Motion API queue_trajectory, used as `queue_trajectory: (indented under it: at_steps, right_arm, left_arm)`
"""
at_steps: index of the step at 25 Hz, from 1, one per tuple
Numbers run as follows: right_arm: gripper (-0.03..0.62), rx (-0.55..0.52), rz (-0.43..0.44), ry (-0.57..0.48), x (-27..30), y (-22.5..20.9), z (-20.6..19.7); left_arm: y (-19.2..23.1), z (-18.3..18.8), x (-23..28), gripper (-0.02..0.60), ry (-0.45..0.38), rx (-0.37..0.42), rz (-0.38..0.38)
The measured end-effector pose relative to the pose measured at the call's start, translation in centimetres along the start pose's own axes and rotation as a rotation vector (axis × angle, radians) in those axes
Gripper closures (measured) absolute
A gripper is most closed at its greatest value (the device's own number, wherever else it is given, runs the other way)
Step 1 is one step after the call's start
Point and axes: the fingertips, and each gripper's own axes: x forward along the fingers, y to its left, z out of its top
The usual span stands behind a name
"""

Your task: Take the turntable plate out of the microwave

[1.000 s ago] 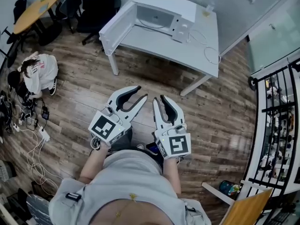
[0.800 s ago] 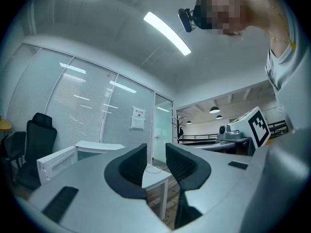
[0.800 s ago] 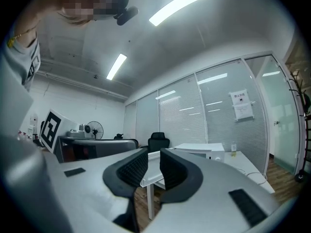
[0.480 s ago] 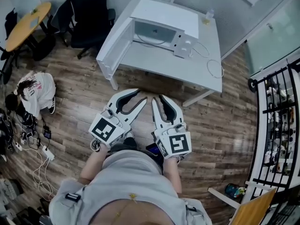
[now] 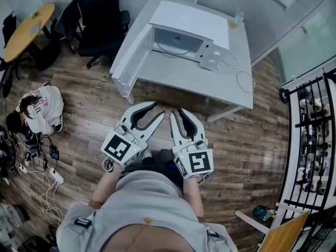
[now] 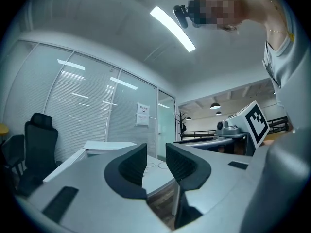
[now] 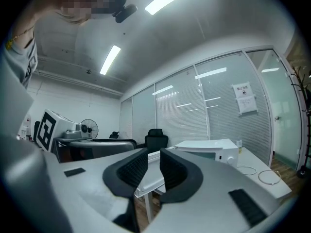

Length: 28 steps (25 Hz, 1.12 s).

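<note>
A white microwave [image 5: 185, 26] stands on a white table [image 5: 210, 80], its door [image 5: 131, 56] swung open to the left. Inside the lit cavity a thin curved rim of the turntable plate [image 5: 176, 51] shows faintly. Both grippers are held side by side at waist height, short of the table's front edge and pointing at it. My left gripper [image 5: 158, 108] and my right gripper [image 5: 177, 112] each have a narrow gap between the pads, with nothing in it. The left gripper [image 6: 155, 161] looks toward the microwave [image 6: 109, 144]. The right gripper [image 7: 154, 166] sees the microwave [image 7: 209, 147] to its right.
A black office chair [image 5: 100, 9] and a round wooden table [image 5: 31, 20] stand at the back left. A person [image 5: 39, 106] crouches on the wooden floor at left beside cables [image 5: 44, 167]. A small bottle [image 5: 237, 19] and a looped cord [image 5: 244, 80] lie on the table. A black rack [image 5: 310, 135] lines the right.
I have walked toward the table: it and the microwave sit larger and closer to the gripper tips. Both grippers kept the same pose and jaw gap.
</note>
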Motion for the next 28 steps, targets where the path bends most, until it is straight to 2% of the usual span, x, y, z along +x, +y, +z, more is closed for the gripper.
queue_trajectory:
  at_steps: [9,14,22,28]
  right_arm:
    - [0.51,0.027,0.016,0.012,4.1,-2.4,-0.5]
    - [0.51,0.038,0.042,-0.005,7.9,-5.6,-0.1]
    - [0.51,0.048,0.108,-0.023,14.4,-12.1,2.0]
    - [0.51,0.053,0.147,-0.015,17.9,-16.1,2.2]
  left_arm:
    - [3.8,-0.5,2.6,0.456,0.013,-0.007,0.021]
    - [6.7,-0.2,6.3,0.456,0.017,0.015,0.053]
    - [11.7,1.6,13.4,0.456,-0.002,0.02,0.083]
    - [14.7,1.5,17.7,0.456,0.004,0.008,0.12]
